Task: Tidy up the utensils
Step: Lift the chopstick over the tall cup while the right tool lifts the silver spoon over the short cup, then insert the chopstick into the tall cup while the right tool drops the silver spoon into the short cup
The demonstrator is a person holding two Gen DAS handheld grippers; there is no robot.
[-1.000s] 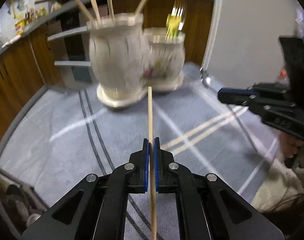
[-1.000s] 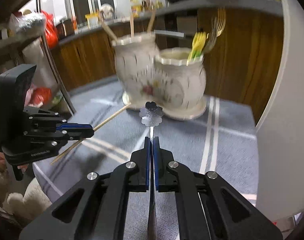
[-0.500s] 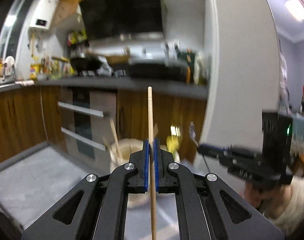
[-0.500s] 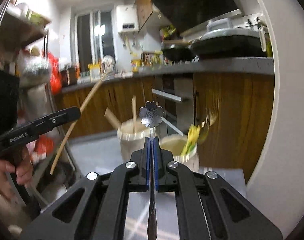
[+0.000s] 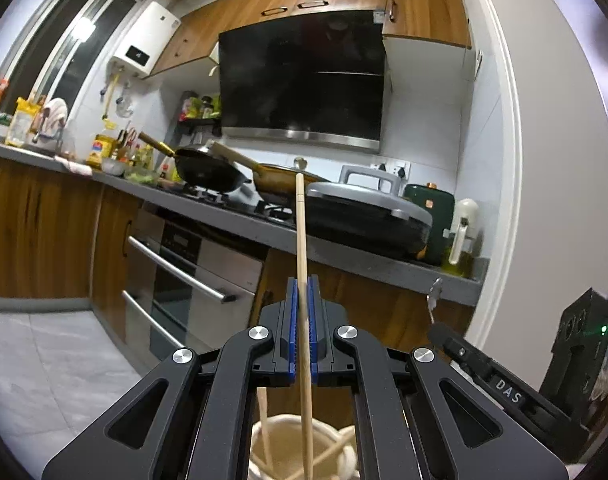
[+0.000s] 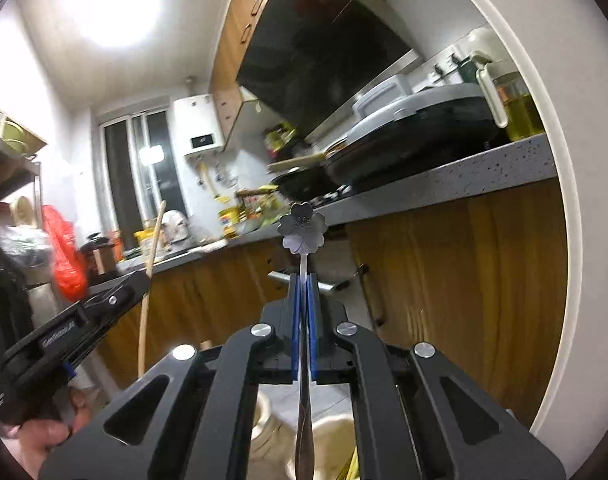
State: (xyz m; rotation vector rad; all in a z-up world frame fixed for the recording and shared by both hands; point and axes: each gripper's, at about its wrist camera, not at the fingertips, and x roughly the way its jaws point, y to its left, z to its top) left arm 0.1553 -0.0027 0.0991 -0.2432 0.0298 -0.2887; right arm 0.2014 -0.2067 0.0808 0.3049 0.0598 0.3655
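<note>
Left hand-held gripper [image 5: 302, 284] clamped on wooden chopstick [image 5: 300, 232], held upright, lower end dipping into cream holder [image 5: 260, 446] directly below, beside other chopsticks. Right hand-held gripper [image 6: 302, 282] clamped on metal spoon [image 6: 302, 227], flower-shaped handle end up, bowl end over second cream holder [image 6: 331, 446] below.

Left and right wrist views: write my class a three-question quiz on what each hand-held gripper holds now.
1. True or false: the left hand-held gripper is shut on a chopstick.
2. What shape tops the spoon handle in the right hand-held gripper?
3. The holder below the left hand-held gripper contains: A) chopsticks B) knives

Key: 1 true; 2 flower; 3 A
</note>
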